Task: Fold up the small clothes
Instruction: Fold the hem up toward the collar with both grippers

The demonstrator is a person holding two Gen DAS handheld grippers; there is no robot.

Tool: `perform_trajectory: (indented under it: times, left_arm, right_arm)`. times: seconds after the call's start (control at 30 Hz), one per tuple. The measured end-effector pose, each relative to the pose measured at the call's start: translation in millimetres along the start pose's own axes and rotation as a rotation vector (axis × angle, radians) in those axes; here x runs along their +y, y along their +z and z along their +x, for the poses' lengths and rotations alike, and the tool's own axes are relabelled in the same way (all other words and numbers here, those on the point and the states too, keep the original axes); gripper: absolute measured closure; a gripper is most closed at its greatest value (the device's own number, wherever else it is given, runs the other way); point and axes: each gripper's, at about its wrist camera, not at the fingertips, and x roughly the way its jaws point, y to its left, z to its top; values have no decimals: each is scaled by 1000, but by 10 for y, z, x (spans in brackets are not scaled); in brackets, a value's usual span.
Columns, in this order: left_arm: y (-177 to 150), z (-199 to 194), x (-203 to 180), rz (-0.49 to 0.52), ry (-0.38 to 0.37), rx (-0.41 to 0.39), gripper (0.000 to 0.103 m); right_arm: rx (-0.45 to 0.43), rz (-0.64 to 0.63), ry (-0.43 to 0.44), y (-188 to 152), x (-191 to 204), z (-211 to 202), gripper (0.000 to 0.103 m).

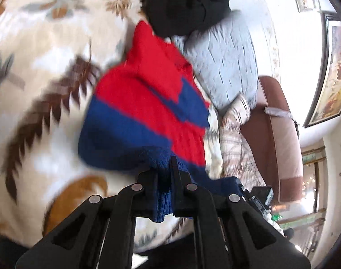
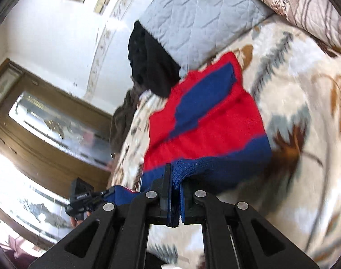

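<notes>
A small red and blue knitted sweater lies over the leaf-patterned bedspread. My left gripper is shut on its blue ribbed hem, which bunches between the fingers. In the right wrist view the same sweater stretches away from me, and my right gripper is shut on the blue hem at the other corner. The hem is lifted off the bed between the two grippers. The left gripper shows at lower left in the right wrist view, with hem fabric leading to it.
A black garment is heaped beyond the sweater, next to a grey quilted pillow. A striped pillow and a brown headboard lie to the right. A wooden framed mirror and white wall are at left.
</notes>
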Motion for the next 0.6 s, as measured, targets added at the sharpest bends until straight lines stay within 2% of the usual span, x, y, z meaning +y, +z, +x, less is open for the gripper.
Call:
perform_trajectory:
  times: [0.27,0.6]
  left_arm:
    - [827,300,31,-77,-18,-88,97]
    - [1774,900,70,-142,23,-118,98]
  right_arm:
    - [-117,86,59,615,-156,412,99]
    - [-217,269,62,1369,-779,1171,99]
